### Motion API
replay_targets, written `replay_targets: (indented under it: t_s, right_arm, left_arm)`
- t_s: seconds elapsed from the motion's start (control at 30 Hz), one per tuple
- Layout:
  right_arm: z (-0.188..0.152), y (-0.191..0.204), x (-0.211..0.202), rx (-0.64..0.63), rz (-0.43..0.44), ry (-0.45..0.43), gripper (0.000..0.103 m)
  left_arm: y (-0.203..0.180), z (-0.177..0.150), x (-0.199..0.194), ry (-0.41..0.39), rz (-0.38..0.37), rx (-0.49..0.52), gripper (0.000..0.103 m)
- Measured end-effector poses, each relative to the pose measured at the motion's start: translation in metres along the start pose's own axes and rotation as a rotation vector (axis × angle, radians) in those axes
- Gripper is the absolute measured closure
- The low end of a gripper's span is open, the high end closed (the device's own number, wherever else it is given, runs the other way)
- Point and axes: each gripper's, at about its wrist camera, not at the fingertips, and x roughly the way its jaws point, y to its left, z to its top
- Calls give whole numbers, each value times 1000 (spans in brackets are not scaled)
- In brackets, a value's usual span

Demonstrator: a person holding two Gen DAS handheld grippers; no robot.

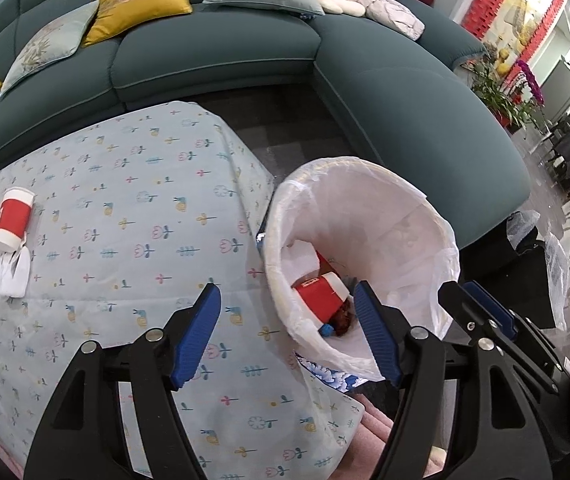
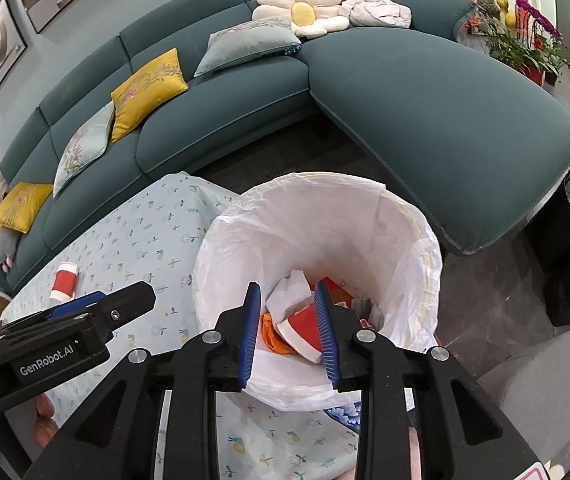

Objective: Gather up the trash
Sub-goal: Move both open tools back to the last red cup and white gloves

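Bin [image 2: 405, 216], white liner, stands at the table [image 1: 125, 184] corner. Inside it: one red-and-white cup [image 2: 305, 330], crumpled tissue [image 2: 291, 290], orange scrap. Right gripper [image 2: 288, 330] hangs over the bin mouth, jaws parted, nothing between them. Left gripper [image 1: 287, 334] beside the bin, jaws spread wide, empty. Second cup [image 1: 12, 224] lies on the table, well apart from the bin, napkin [image 1: 13, 274] touching it.

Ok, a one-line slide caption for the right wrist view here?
Right gripper, open and empty, above the lined trash bin holding a red-and-white cup; another cup remains on the tablecloth.
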Motion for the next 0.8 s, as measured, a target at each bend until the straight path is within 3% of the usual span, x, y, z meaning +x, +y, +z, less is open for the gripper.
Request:
replay_targets:
  t_s: [0.8]
  right_arm:
    - [-11,87,2,-131,23,22,50]
  left_arm:
    - [90,-10,-26,-36,48,-131,38]
